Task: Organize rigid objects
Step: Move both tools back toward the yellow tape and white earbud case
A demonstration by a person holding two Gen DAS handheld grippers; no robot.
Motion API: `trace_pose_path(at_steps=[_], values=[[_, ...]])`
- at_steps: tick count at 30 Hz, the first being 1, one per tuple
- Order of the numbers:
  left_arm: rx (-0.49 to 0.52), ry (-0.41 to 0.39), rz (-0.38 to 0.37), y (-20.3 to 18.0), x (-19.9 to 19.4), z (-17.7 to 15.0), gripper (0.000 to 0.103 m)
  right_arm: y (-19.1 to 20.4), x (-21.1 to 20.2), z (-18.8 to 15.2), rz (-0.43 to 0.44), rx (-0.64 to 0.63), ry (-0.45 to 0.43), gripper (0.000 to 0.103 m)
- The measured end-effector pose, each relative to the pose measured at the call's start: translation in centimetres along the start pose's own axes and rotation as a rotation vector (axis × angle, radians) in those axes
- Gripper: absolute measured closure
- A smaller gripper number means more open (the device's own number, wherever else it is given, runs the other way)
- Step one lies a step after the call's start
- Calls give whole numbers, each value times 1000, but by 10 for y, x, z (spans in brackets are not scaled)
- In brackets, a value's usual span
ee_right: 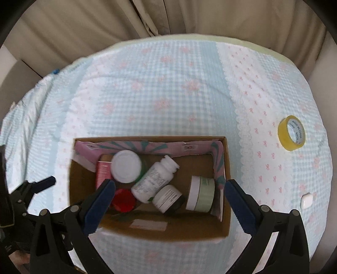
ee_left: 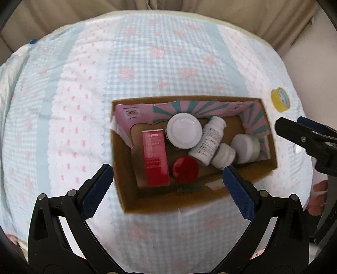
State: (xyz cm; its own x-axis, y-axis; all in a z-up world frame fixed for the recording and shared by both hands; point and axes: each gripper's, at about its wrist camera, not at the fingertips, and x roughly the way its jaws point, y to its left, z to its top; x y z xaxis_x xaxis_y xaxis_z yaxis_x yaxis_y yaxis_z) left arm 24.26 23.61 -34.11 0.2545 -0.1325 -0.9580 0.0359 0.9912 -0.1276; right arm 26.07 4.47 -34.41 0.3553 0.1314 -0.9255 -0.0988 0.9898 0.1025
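Observation:
An open cardboard box (ee_left: 124, 168) (ee_right: 226, 210) stands on the bed. It holds a red carton (ee_left: 154, 158), a white-lidded jar (ee_left: 183, 129) (ee_right: 126, 165), a red-lidded jar (ee_left: 185, 168) (ee_right: 124, 200), a white bottle (ee_left: 207, 141) (ee_right: 154, 179), a small white bottle (ee_left: 224, 155) (ee_right: 167, 197) and a pale green jar on its side (ee_left: 245, 148) (ee_right: 202, 194). My left gripper (ee_left: 168, 180) is open and empty above the box's near side. My right gripper (ee_right: 169, 196) is open and empty above the box. A yellow tape roll (ee_left: 281, 101) (ee_right: 291, 132) lies to the right of the box.
The bed has a pale blue and white checked cover (ee_left: 147, 52) (ee_right: 168, 84) with pink bows. Beige curtains (ee_right: 147, 16) hang behind it. A small white square object (ee_right: 306, 200) lies on the cover at right. The right gripper's finger (ee_left: 294, 134) shows at the left view's right edge.

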Motion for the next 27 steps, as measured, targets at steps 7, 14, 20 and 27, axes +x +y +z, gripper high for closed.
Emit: trace_pose_path(at_steps=[7, 14, 20, 27], values=[[49, -79, 39, -8, -77, -14, 0, 1, -80, -23, 47, 30, -81, 0], [104, -184, 36, -38, -131, -28, 0, -27, -151, -66, -35, 70, -142, 0], [139, -255, 13, -97, -160, -34, 0, -75, -206, -107, -101, 120, -229, 0], [182, -343, 22, -202, -165, -29, 0, -151, -234, -140, -165, 133, -276, 0]])
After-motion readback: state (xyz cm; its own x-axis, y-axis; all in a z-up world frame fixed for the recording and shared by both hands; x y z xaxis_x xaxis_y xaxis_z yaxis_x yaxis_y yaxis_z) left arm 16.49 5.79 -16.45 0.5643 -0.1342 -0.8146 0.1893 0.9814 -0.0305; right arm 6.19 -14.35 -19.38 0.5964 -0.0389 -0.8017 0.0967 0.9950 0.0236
